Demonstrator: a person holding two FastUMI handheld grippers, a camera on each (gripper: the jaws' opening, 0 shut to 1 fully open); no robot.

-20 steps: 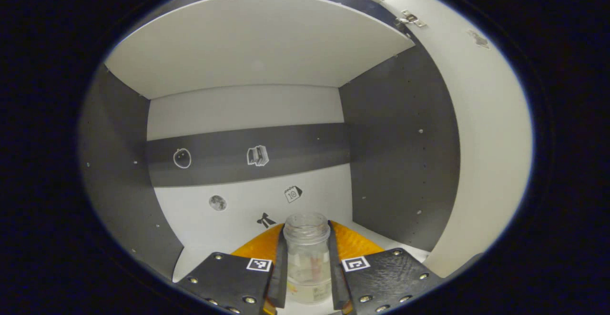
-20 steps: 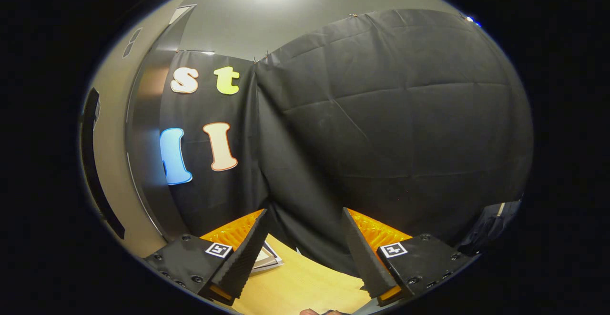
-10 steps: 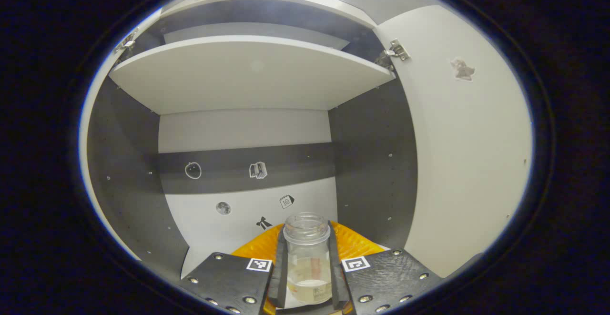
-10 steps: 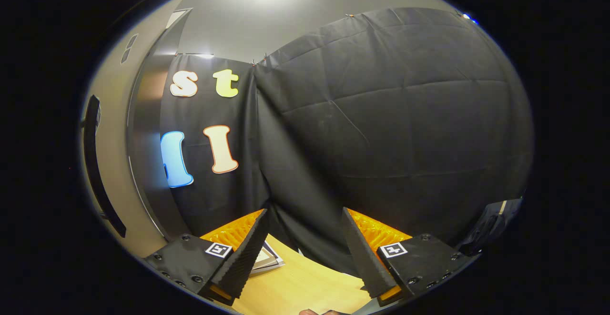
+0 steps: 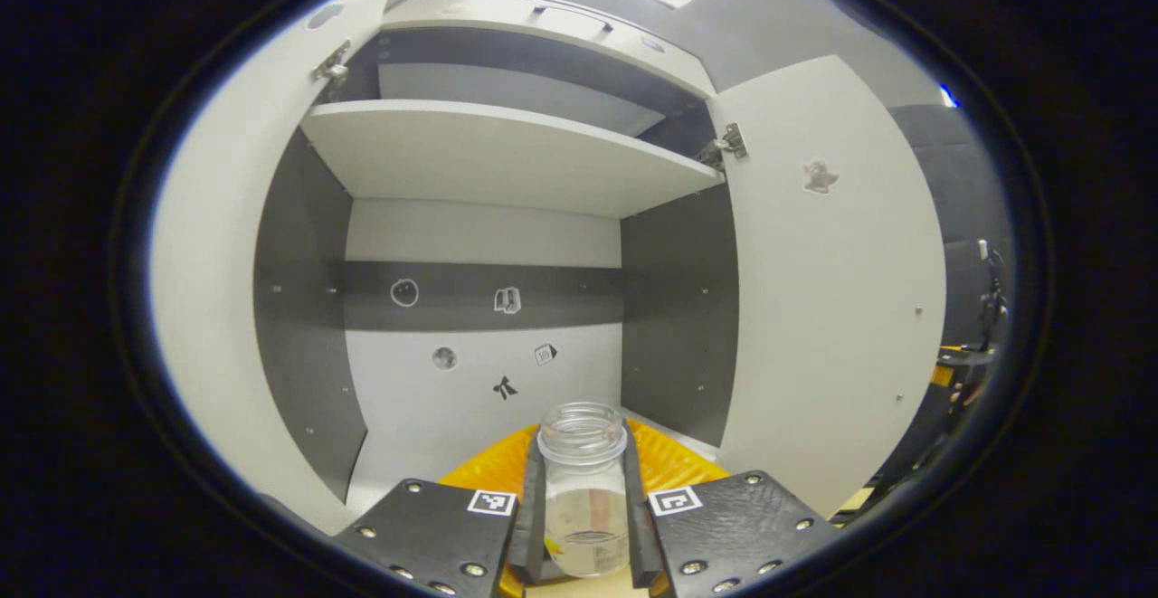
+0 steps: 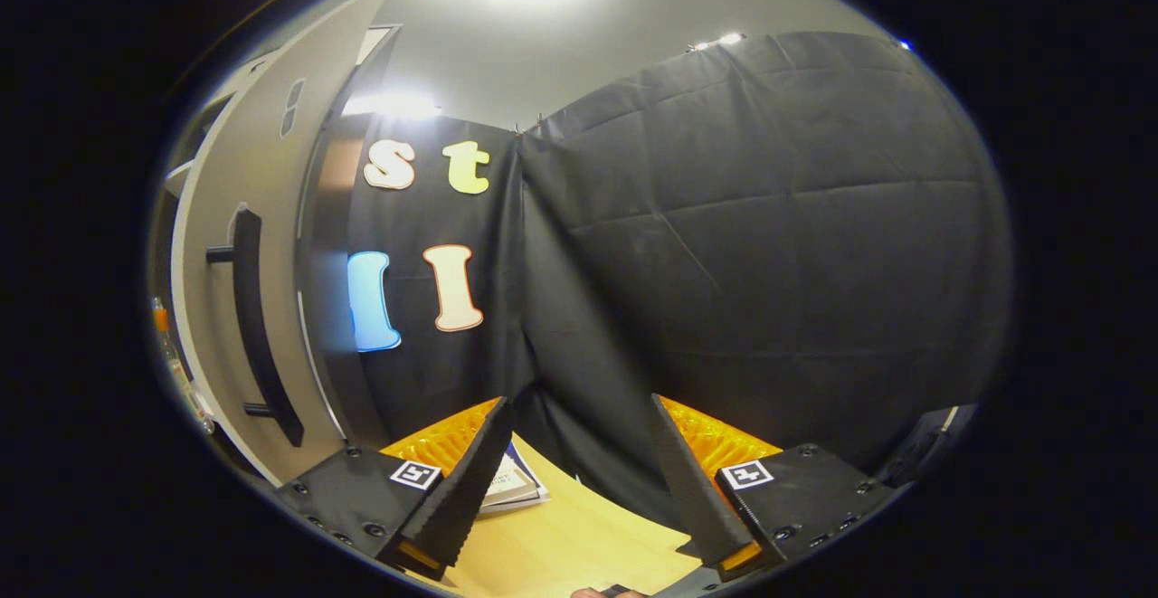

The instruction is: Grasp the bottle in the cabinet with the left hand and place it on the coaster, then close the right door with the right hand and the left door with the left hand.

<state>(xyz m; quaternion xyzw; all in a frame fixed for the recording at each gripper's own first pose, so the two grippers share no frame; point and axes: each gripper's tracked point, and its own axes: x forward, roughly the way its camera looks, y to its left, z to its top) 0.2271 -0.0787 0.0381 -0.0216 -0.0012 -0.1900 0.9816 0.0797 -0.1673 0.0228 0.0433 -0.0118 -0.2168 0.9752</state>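
**Left tongs pinch the glass bottle in front of the open cabinet**

In the left gripper view, the left tongs are pressed against a small clear glass bottle, one black finger on each side of it. The bottle stands upright between them, lidless, its round mouth open at the top and a little pale liquid low inside. Behind it is the open cabinet, with dark grey side walls, a white shelf across the upper part, and a back panel carrying small stickers. The right door is swung wide, white on its inner face, with a hinge at its top corner. The left door is likewise swung open on the other side.

In the right gripper view, the right tongs are spread apart with nothing between the fingers. Below them lies a light wooden tabletop with a thin booklet resting on it just beside one finger. To the side stands a grey door face with a long black handle.
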